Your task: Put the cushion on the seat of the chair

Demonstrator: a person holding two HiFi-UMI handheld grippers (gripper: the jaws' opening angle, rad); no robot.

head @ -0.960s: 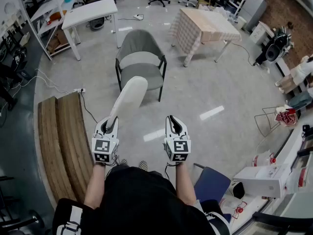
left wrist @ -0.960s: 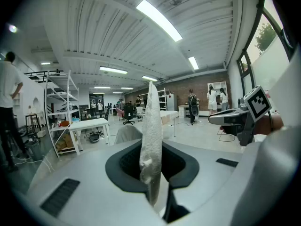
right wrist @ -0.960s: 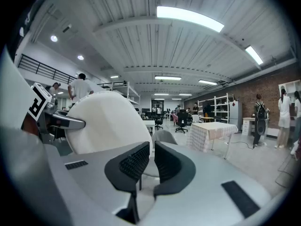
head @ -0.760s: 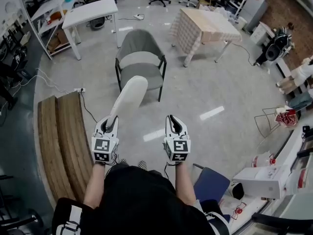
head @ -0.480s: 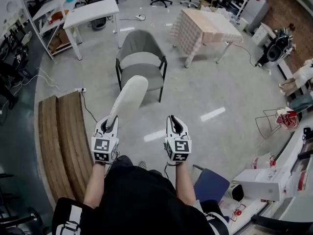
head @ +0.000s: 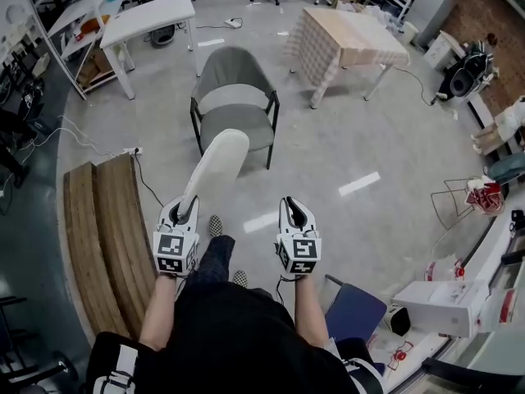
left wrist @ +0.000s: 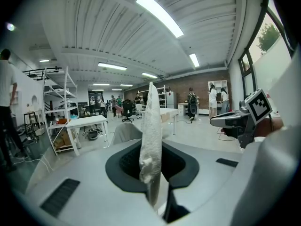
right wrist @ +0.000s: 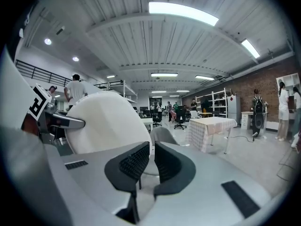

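Note:
A pale, flat, oval cushion (head: 216,164) sticks out forward from my left gripper (head: 189,200), which is shut on its near edge. In the left gripper view the cushion (left wrist: 151,121) stands edge-on, pinched between the black pads. The grey chair (head: 234,105) stands on the floor ahead, its seat facing me, beyond the cushion's far end. To the right at the same height, my right gripper (head: 294,203) is shut and holds nothing. The right gripper view shows its pads (right wrist: 136,161) close together, the cushion (right wrist: 106,121) at the left and the chair (right wrist: 162,135) straight ahead.
A curved wooden bench (head: 98,236) runs along my left. Behind the chair are a white table (head: 152,19) and a table with a checked cloth (head: 344,43). A blue-seated chair (head: 357,306) is at my right. A cable (head: 148,183) lies by the bench. People stand far off.
The person has stepped forward: a leg and shoe now show between the grippers, and the chair sits slightly nearer. Both grippers keep their pose and the cushion stays held.

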